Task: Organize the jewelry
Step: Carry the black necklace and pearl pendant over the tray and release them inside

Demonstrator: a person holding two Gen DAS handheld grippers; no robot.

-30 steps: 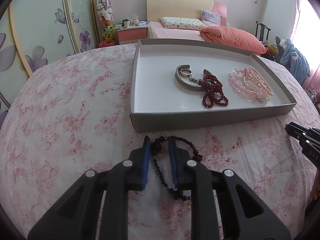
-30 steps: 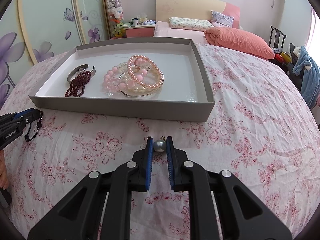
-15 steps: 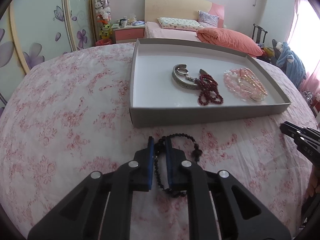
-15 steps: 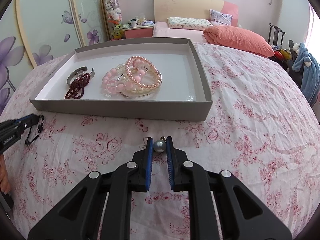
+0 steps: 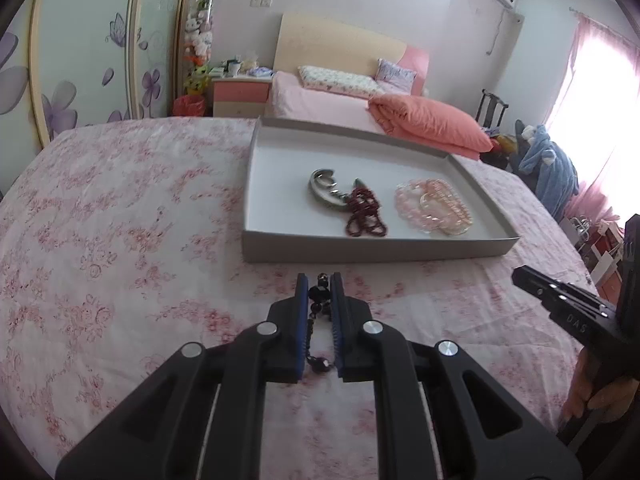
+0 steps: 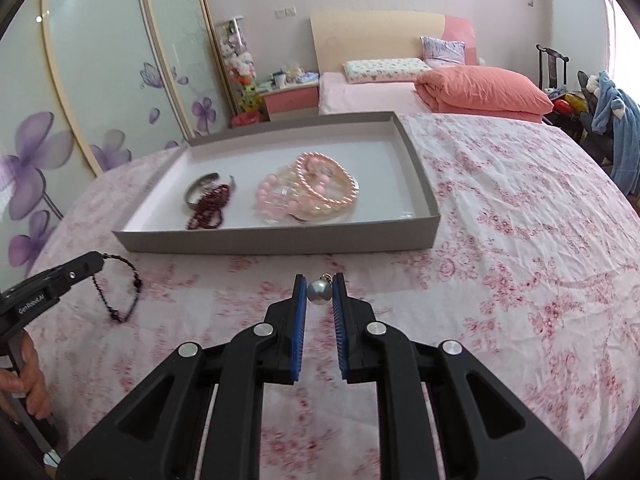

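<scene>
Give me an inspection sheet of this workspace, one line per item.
Surface: floral bedspread.
Job's things: grey tray holding silver bangle, dark red beads, pink bracelets.
Clutter: nothing seen.
Tools: left tool shut on black bead bracelet; right tool shut on grey pearl pendant.
Cables: nothing seen.
Surroundings: bed with orange duvet, nightstand, flowered wardrobe doors.

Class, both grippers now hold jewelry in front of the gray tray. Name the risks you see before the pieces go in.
1. The black bead bracelet dangles from the left gripper; its loop might snag the tray wall.
2. The right gripper pinches a round silver pearl near its fingertips; it may slip out.
3. Dropped carelessly, either could tangle with the dark red beads.
</scene>
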